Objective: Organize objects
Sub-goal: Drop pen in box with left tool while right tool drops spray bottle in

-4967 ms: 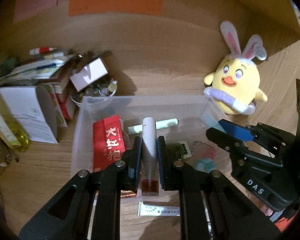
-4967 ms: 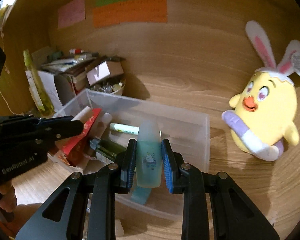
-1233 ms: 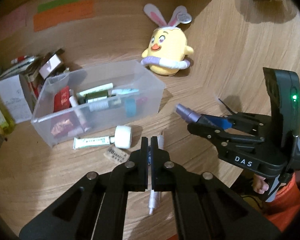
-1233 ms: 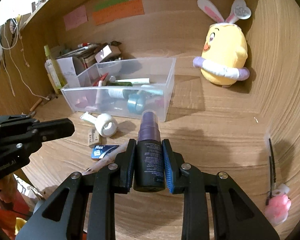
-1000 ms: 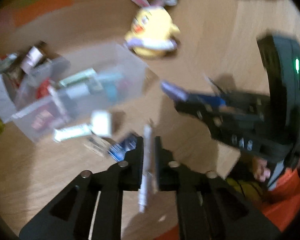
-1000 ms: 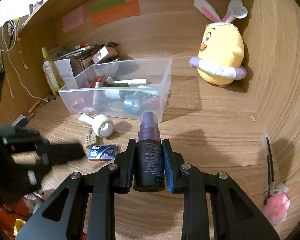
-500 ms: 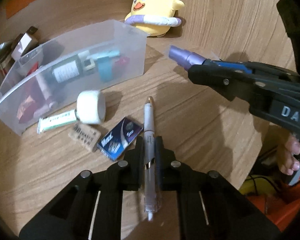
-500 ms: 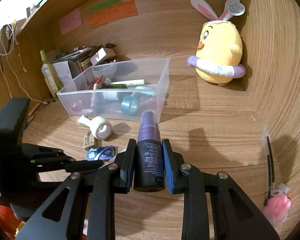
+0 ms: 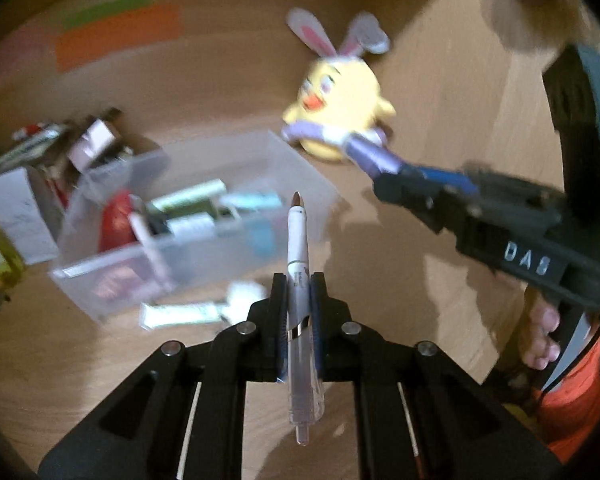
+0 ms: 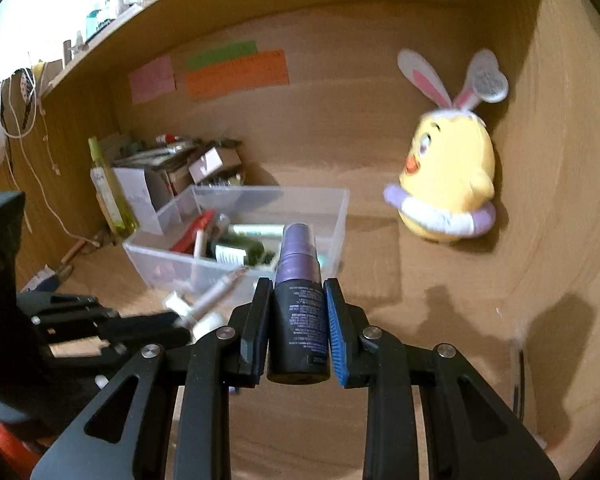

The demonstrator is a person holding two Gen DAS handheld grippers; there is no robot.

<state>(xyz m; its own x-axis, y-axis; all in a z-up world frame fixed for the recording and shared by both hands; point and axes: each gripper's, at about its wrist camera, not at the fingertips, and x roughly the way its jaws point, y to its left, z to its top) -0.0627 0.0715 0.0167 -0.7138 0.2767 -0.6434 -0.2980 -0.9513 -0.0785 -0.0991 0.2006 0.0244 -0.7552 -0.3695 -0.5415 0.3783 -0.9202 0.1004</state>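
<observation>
In the left wrist view, a white pen point(image 9: 299, 240) is clamped between the narrow-set fingers of the left gripper point(image 9: 299, 304), its bronze tip pointing forward and its clear rear end sticking out behind the pads. The pen is held above the wooden desk point(image 9: 380, 280), its tip seen over the near right corner of a clear plastic bin point(image 9: 112, 268). Tubes, a red packet and other small items are seen inside the bin, blurred. Just in front of the bin, a white tube point(image 9: 180, 314) is lying on the desk. Beyond the bin, a yellow chick plush point(image 9: 340, 96) with rabbit ears is seen. The right gripper point(image 9: 384, 182) is visible at the right, a purple-capped bottle being held in it.

In the right wrist view, a dark spray bottle point(image 10: 300, 308) with a purple top is gripped by the right gripper point(image 10: 298, 308), both pads pressed against its sides. The clear plastic bin point(image 10: 256, 192) is seen ahead of it, and the yellow chick plush point(image 10: 448, 180) stands to the right against the back wall. At the lower left, the left gripper point(image 10: 176, 326) is seen with the pen point(image 10: 216, 298) angled toward the bin. Coloured notes point(image 10: 236, 74) are stuck on the wall.
</observation>
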